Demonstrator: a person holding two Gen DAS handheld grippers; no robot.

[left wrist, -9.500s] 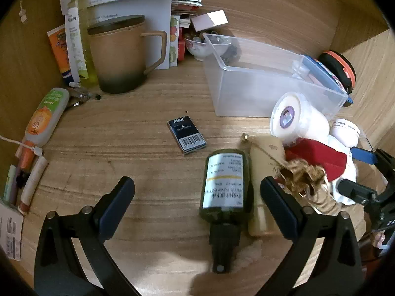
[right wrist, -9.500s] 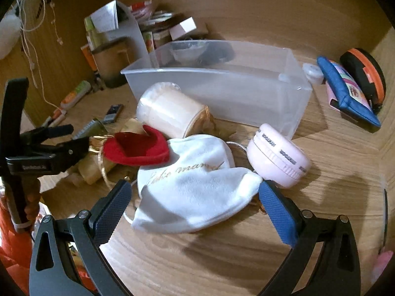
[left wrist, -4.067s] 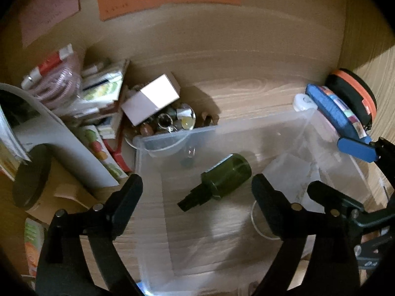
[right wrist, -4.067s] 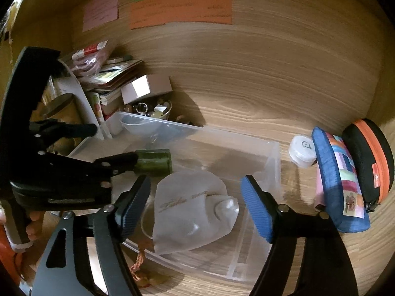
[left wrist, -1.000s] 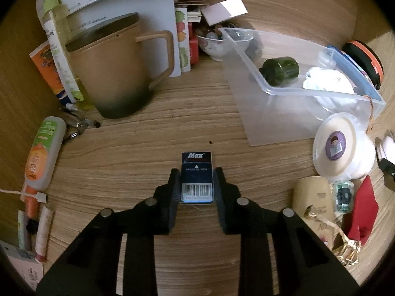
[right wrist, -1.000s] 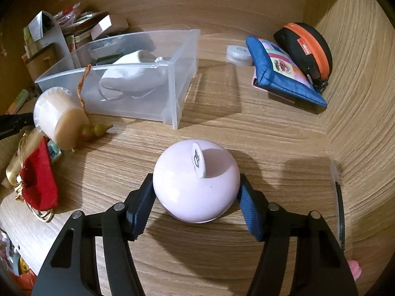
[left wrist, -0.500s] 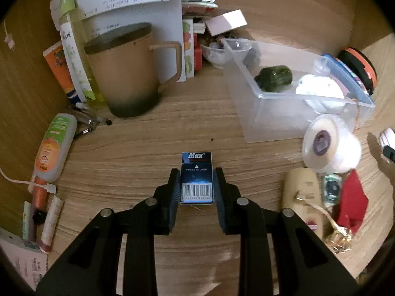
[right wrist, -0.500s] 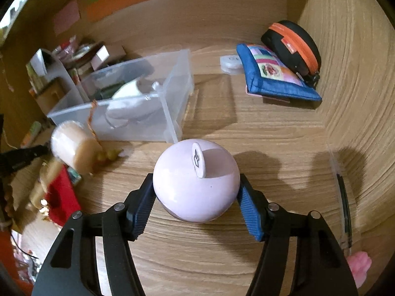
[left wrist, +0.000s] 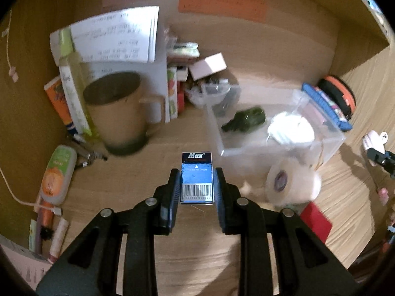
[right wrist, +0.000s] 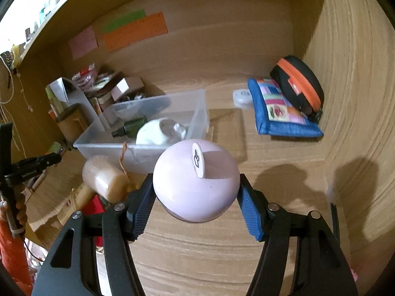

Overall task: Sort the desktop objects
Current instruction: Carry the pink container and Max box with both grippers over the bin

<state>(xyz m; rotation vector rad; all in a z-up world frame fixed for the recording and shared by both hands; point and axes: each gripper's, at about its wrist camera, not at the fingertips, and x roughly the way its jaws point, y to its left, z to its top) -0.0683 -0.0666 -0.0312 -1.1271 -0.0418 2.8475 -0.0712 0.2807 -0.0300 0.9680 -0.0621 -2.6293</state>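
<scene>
My left gripper [left wrist: 197, 180] is shut on a small blue Max staple box [left wrist: 197, 176] and holds it above the desk, short of the clear plastic bin [left wrist: 330, 145]. The bin holds a dark green bottle [left wrist: 244, 122] and a white pouch [left wrist: 291, 129]. My right gripper [right wrist: 196, 197] is shut on a round pink jar [right wrist: 195, 185] with a white tab on top, lifted above the desk just right of the bin [right wrist: 197, 113]. The bottle [right wrist: 129, 127] and pouch [right wrist: 160, 132] show inside it.
A brown mug [left wrist: 118, 113], papers and tubes stand at the left. A cream tape roll [left wrist: 291, 182] and a red item [left wrist: 316, 222] lie in front of the bin. A blue pouch [right wrist: 279, 111] and a black-orange case [right wrist: 298, 83] lie at the back right by the side wall.
Both grippers have risen with their loads. The left one has lifted the staple box off the desk and tilted toward the back wall. The right one has carried the pink jar higher, nearer the bin.
</scene>
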